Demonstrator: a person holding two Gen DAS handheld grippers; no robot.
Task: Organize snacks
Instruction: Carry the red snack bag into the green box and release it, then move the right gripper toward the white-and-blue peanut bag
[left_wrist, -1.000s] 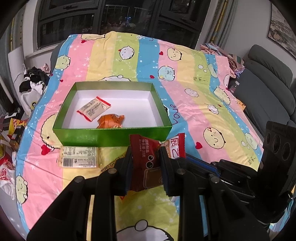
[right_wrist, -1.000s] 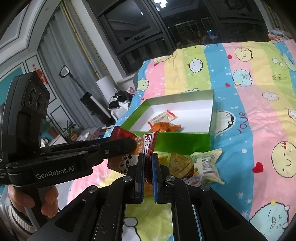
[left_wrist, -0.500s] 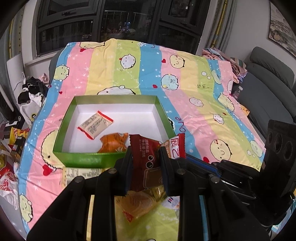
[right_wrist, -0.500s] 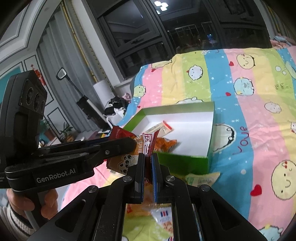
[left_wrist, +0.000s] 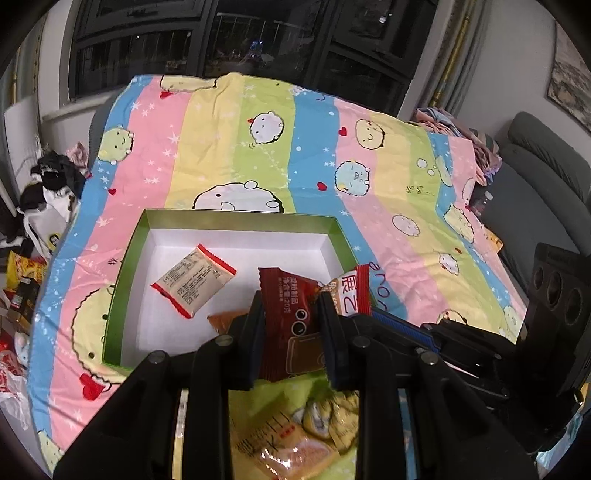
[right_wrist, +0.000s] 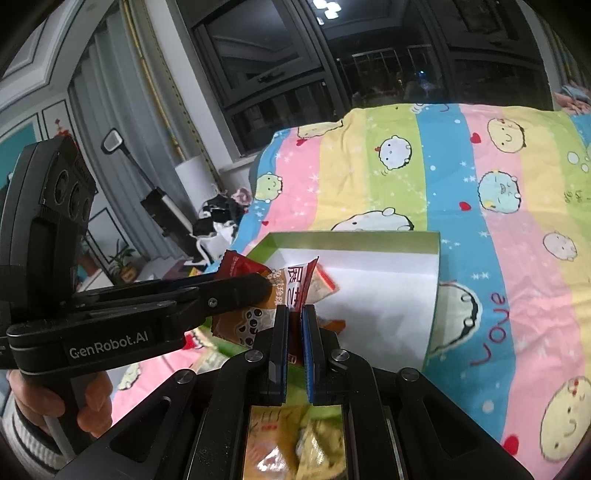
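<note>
A green box (left_wrist: 240, 216) with a white inside lies on the striped cartoon blanket. It holds a white-and-red packet (left_wrist: 194, 278) and an orange packet (left_wrist: 225, 319). My left gripper (left_wrist: 291, 306) is shut on a dark red snack packet (left_wrist: 286, 295) held above the box's near wall. Just to its right, my right gripper (right_wrist: 293, 314) is shut on a tan packet with red edges (right_wrist: 299, 284), also seen as the tan packet (left_wrist: 351, 295) in the left wrist view. Both packets hang over the box (right_wrist: 354, 240). The left gripper (right_wrist: 255, 286) reaches in from the left in the right wrist view.
Several loose snack packets (left_wrist: 291, 443) lie on the blanket under the grippers. A grey sofa (left_wrist: 535, 177) stands at the right, and clothes (left_wrist: 55, 177) and bags (left_wrist: 22, 280) are piled at the left. A hand (right_wrist: 85, 402) holds the left gripper's handle.
Both grippers have moved forward together with their packets, from in front of the box to over its near wall. The loose snacks on the blanket now lie beneath them.
</note>
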